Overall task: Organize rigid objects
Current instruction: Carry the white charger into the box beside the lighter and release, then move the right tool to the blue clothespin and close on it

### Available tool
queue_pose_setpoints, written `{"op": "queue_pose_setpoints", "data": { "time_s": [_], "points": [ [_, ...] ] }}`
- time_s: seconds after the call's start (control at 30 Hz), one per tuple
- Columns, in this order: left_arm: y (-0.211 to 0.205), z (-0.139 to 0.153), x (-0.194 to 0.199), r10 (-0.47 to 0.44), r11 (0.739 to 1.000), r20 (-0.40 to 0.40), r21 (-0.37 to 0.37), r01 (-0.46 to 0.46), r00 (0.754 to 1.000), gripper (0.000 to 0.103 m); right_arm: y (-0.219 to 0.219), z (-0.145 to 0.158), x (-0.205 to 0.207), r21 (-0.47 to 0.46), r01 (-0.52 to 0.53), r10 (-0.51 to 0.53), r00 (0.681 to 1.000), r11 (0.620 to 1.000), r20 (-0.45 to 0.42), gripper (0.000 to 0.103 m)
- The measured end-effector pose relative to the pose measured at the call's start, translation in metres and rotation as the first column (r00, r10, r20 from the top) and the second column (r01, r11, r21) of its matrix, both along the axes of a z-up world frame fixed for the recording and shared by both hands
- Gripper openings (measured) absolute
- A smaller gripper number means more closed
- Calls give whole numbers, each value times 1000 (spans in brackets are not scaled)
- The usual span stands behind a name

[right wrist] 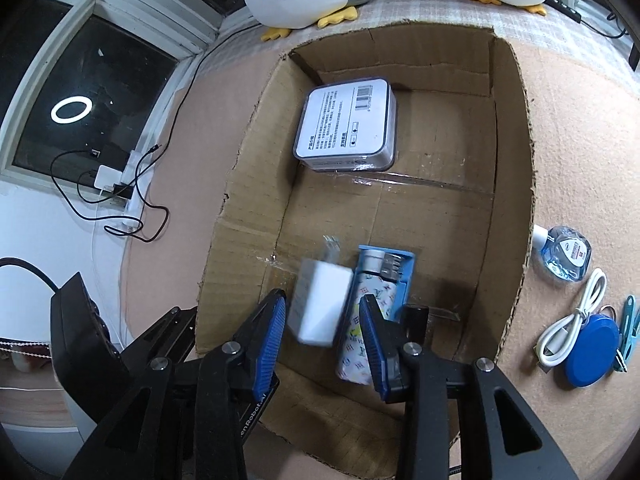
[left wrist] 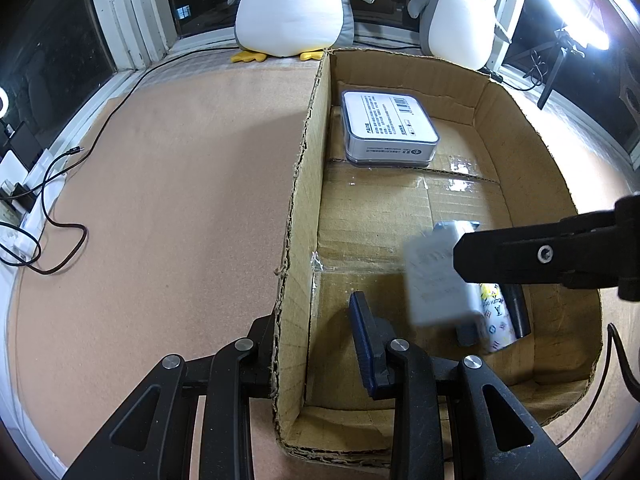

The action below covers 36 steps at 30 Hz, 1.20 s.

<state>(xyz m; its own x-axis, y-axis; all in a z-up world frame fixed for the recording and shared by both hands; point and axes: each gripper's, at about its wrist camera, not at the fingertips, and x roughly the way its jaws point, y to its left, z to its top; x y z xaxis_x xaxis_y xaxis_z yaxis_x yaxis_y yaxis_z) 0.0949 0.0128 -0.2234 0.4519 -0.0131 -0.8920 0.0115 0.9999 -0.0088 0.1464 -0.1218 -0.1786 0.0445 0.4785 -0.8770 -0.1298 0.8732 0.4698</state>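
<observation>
1. Dark window panes behind, with two plush penguins [left wrist: 294,4] at the far edge of a pinkish-brown table surface [left wrist: 180,168].
2. On this surface an open cardboard box [right wrist: 516,184], flaps cut away, tape shining on its floor.
3. Far left in the box: a flat white case [right wrist: 346,124] with printed text and a barcode, lying flat.
4. Near end of the box: a small blue tray [right wrist: 404,270] holding a patterned cylinder [right wrist: 360,344] with a silver cap.
5. Right gripper [right wrist: 323,320] above the near end of the box, blue pads wide apart, holding nothing.
6. Between these pads a white charger block [right wrist: 320,304], blurred and tilted; not possible to tell if touching a pad or anything under it.
7. Left gripper [left wrist: 316,320] open, straddling the left wall of the box: one finger outside, the blue pad [left wrist: 366,344] inside.
8. Right of the box, on the table: a clear blue bottle [right wrist: 566,252], a coiled white cable [right wrist: 572,320], a blue round disc [right wrist: 592,352] and a teal clip [right wrist: 628,328], close together.
9. Left of the table: black cables [left wrist: 64,208] and white adapters on the sill.
</observation>
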Motion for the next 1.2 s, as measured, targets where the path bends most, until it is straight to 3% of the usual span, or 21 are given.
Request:
{"op": "queue_pose_setpoints", "data": {
  "time_s": [0.37,0.67,0.83,0.97,1.2],
  "points": [
    [0,0,0,-1,1000,0,2,1,1000,31,-26,25,-9,16,37,-38,997,999,62,35],
    [0,0,-1,-3,1000,1,6,3,1000,31,-110,53,-26,3,184,-183,974,983,135,36],
    [0,0,0,-4,1000,2,9,4,1000,31,-167,45,-30,-101,288,-270,950,952,158,37],
    [0,-1,-1,-4,1000,2,11,4,1000,31,-203,27,-29,-164,342,-323,938,925,129,37],
    [0,-1,-1,-4,1000,2,11,4,1000,31,-219,-6,-25,-207,342,-337,940,916,61,37]
  ]
}}
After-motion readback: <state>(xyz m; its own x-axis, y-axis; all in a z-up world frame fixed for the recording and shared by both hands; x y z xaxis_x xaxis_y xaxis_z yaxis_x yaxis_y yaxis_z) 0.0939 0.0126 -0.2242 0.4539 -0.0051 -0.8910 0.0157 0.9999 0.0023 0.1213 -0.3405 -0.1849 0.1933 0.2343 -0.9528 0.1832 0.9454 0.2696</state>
